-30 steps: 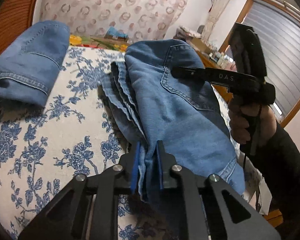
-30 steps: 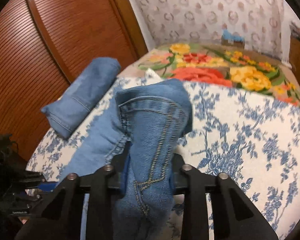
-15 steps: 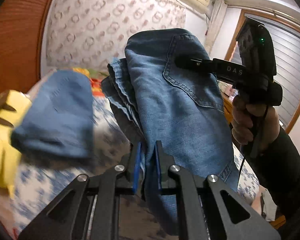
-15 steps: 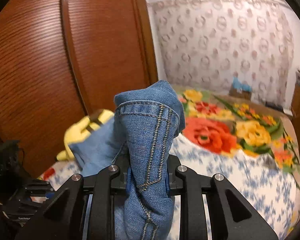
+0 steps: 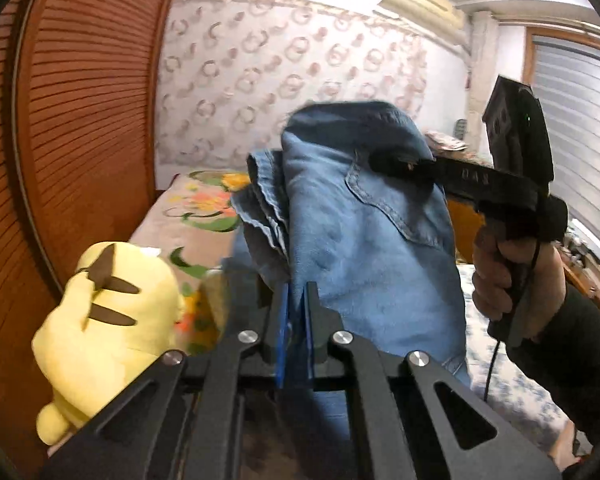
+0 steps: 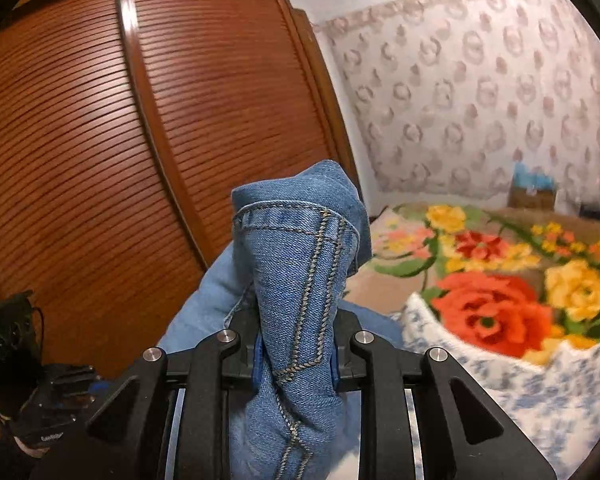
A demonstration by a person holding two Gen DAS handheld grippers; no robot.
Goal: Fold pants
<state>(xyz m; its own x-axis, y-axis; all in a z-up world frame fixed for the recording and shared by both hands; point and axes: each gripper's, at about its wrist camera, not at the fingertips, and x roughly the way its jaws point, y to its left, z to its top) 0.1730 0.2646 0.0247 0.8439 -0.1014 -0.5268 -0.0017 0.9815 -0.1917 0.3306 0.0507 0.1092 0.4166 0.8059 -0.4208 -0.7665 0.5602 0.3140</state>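
Blue denim pants [image 5: 364, 240], folded into a thick bundle, hang in the air between both grippers, above the floral-covered bed [image 6: 520, 384]. Left gripper [image 5: 296, 292] is clenched on a thin edge of the fabric. Right gripper [image 6: 296, 344] grasps a seamed wad of the same pants. Yellow plush toy [image 5: 108, 312] lies beside the brown louvred wardrobe [image 6: 120, 140].
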